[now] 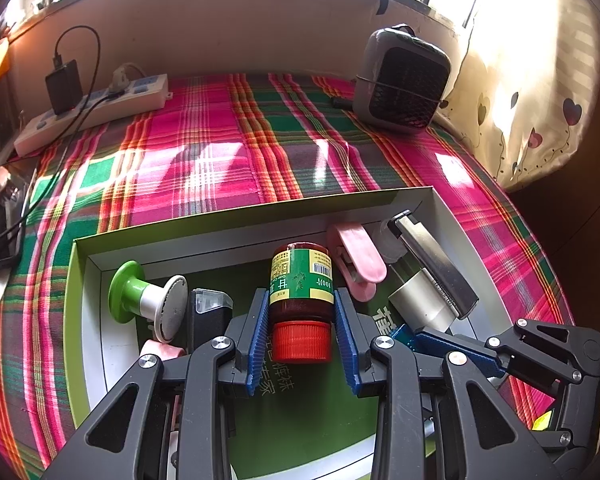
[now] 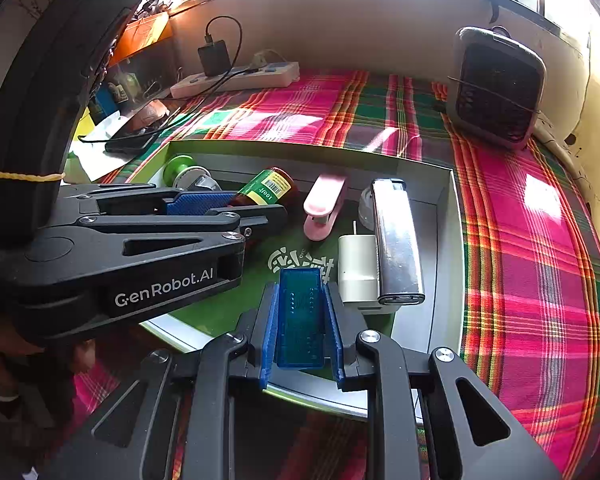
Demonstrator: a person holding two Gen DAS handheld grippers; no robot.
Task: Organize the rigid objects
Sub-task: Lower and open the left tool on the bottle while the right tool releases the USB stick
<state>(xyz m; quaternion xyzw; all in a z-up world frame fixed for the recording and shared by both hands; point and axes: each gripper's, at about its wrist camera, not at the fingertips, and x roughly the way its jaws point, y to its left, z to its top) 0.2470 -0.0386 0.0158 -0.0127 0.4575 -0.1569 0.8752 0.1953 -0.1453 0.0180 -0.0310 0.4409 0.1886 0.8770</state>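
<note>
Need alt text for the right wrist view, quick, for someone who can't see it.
The right gripper grips a translucent blue case over a green-lined tray. Beside it, the left gripper holds a red-brown pill bottle.

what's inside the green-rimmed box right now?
In the box: red-capped bottle in the left gripper, pink stapler, silver lighter, white cylinder, green-handled stamp. Grippers cover the near floor.

A grey fan heater [image 1: 402, 80] stands at the far right on the plaid cloth [image 1: 204, 168]. At the far left lies a white power strip [image 1: 96, 112] with a black charger [image 1: 63, 86] plugged in.
</note>
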